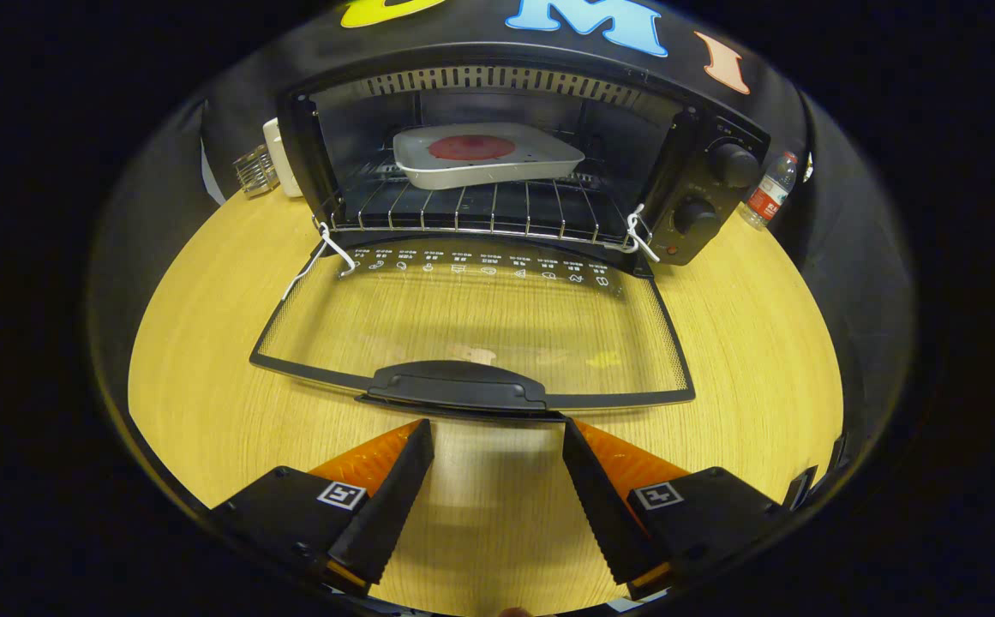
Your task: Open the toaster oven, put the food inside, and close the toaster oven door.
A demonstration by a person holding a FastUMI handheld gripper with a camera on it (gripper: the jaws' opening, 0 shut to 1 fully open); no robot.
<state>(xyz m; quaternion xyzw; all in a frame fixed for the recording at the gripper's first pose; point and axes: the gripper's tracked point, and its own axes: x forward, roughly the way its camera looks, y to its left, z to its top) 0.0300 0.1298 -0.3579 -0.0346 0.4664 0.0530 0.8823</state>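
The black toaster oven (703, 184) stands at the back of the wooden table, its glass door (480, 326) folded down flat toward me. Inside, on the wire rack (471, 210), rests a white tray (484, 154) holding a round red piece of food (471, 147). The door's black handle (456, 386) lies just ahead of my fingertips. My gripper (497, 426) is open, its black and orange fingers (394, 488) spread wide just below the handle, nothing between them.
The oven's two knobs (733, 163) sit on its right panel. A small water bottle (769, 192) stands right of the oven. A white object and a metal rack (255, 170) sit left of it. Bare wooden tabletop (206, 377) surrounds the door.
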